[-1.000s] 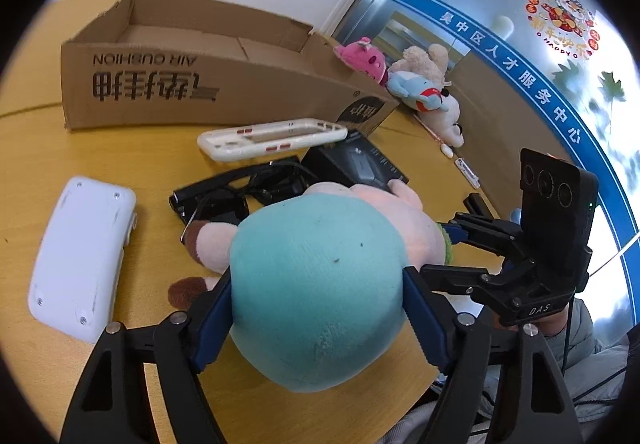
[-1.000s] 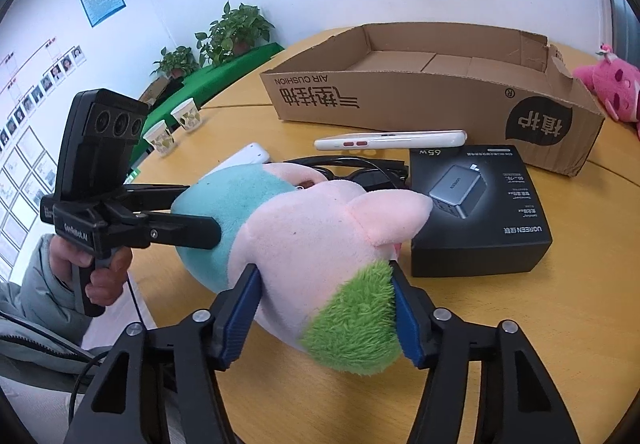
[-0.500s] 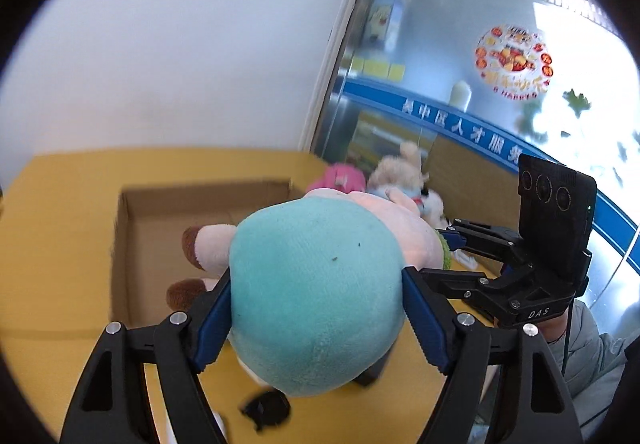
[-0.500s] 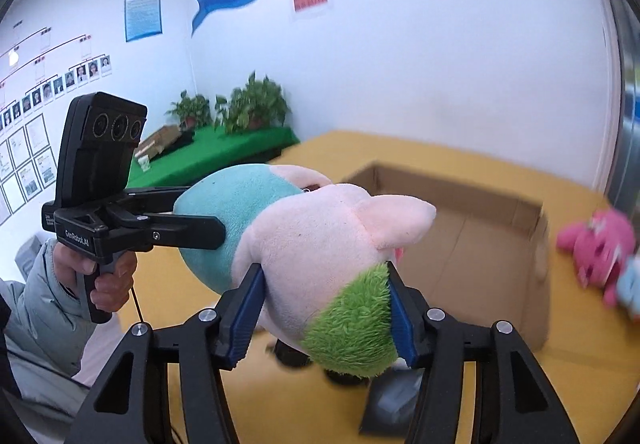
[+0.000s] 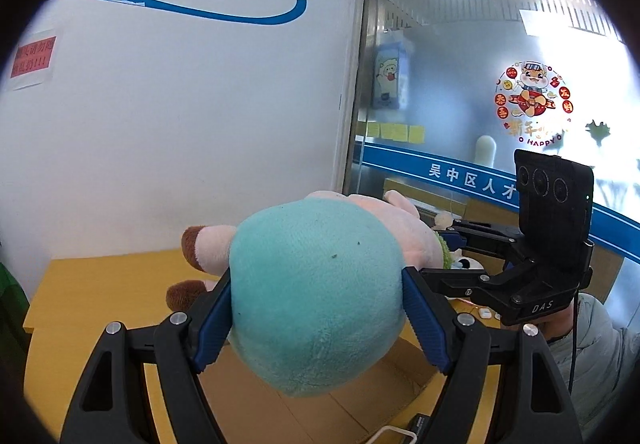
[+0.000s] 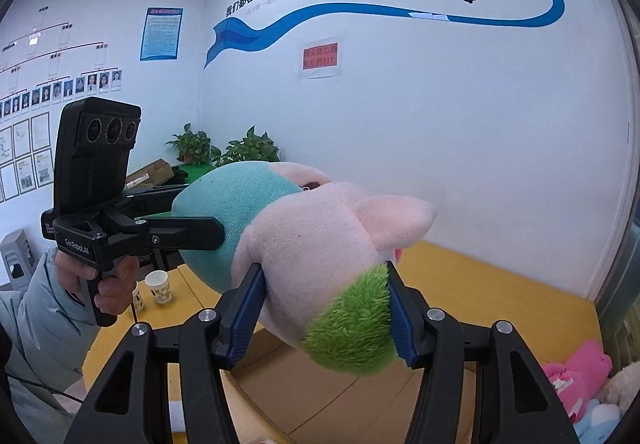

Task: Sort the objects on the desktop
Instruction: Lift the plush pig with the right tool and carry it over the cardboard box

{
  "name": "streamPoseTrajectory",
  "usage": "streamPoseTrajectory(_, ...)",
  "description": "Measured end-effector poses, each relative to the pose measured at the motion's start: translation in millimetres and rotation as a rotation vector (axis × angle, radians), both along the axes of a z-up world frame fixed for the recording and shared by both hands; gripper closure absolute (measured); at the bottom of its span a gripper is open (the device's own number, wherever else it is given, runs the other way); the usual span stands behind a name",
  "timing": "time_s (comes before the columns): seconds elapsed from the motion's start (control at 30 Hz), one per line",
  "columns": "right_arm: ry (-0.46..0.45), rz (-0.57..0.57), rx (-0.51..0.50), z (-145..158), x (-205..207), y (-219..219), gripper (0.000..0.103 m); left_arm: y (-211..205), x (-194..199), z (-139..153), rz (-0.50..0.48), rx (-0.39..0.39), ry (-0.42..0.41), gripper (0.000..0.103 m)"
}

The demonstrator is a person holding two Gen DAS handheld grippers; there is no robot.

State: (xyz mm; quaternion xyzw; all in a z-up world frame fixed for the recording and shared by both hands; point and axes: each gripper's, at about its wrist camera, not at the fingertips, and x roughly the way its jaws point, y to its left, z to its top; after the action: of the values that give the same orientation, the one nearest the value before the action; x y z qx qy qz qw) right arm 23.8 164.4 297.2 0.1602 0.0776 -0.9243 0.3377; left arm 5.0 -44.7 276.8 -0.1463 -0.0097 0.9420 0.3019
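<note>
Lifted clear of the bench since a second ago, the plush toy hangs above the cardboard box, left gripper and right gripper fingers clamped on it, ready for dropping in.

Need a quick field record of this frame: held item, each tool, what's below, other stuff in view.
held item: plush toy, teal end and pink-green end, lifted off the table
left tool: shut on the teal end
right tool: shut on the pink-green end
below: open cardboard box on the yellow table
other: pink plush at lower right of the right wrist view; paper cup near the person's hand
</note>
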Motion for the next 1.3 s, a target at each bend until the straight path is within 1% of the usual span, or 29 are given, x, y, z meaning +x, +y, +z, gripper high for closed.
streamPoseTrajectory(0.1,-0.017,0.010,-0.013,-2,-33,-4,0.048,-9,-34,-8,0.017,0.010,-0.034,0.025)
streamPoseTrajectory(0.17,-0.044,0.014,-0.011,-11,-62,-10,0.048,-15,-58,-19,0.027,0.018,-0.068,0.025)
streamPoseTrajectory(0.23,-0.075,0.021,-0.001,-22,-95,-16,0.048,-23,-85,-32,0.040,0.034,-0.112,0.025)
streamPoseTrajectory(0.33,-0.128,0.029,-0.001,-45,-135,-22,0.048,-30,-121,-58,0.058,0.032,-0.184,0.025)
streamPoseTrajectory(0.43,-0.206,0.037,-0.012,-80,-178,-27,0.048,-39,-154,-90,0.070,0.033,-0.273,0.025)
streamPoseTrajectory(0.5,-0.273,0.041,-0.028,-108,-210,-28,0.048,-45,-177,-119,0.079,0.030,-0.347,0.025)
streamPoseTrajectory(0.53,-0.316,0.037,-0.033,-129,-226,-29,0.048,-47,-186,-133,0.084,0.026,-0.381,0.025)
streamPoseTrajectory(0.6,-0.382,0.026,-0.040,-160,-245,-30,0.048,-50,-205,-163,0.095,0.015,-0.459,0.025)
streamPoseTrajectory(0.63,-0.430,0.013,-0.044,-183,-257,-31,0.048,-52,-212,-177,0.100,0.010,-0.493,0.025)
streamPoseTrajectory(0.7,-0.506,-0.006,-0.058,-216,-274,-31,0.048,-56,-226,-205,0.115,0.008,-0.567,0.025)
streamPoseTrajectory(0.77,-0.564,-0.020,-0.070,-242,-288,-31,0.048,-60,-236,-222,0.139,0.010,-0.620,0.025)
streamPoseTrajectory(0.87,-0.644,-0.040,-0.105,-272,-303,-30,0.048,-62,-238,-236,0.188,-0.006,-0.651,0.025)
streamPoseTrajectory(0.93,-0.663,-0.054,-0.099,-283,-309,-34,0.047,-68,-241,-244,0.224,0.000,-0.697,0.025)
streamPoseTrajectory(0.97,-0.668,-0.059,-0.088,-287,-310,-37,0.047,-71,-240,-247,0.231,0.016,-0.711,0.025)
streamPoseTrajectory(1.0,-0.665,-0.063,-0.077,-291,-311,-39,0.044,-73,-240,-246,0.234,0.030,-0.709,0.024)
streamPoseTrajectory(1.03,-0.649,-0.075,-0.074,-292,-312,-39,0.040,-75,-241,-245,0.240,0.038,-0.709,0.022)
streamPoseTrajectory(1.13,-0.658,-0.102,-0.116,-292,-313,-34,0.033,-78,-241,-239,0.264,0.050,-0.707,0.020)
streamPoseTrajectory(1.2,-0.649,-0.115,-0.119,-287,-311,-35,0.031,-76,-247,-237,0.280,0.031,-0.706,0.018)
streamPoseTrajectory(1.3,-0.647,-0.119,-0.101,-277,-306,-38,0.030,-73,-249,-237,0.276,0.004,-0.697,0.018)
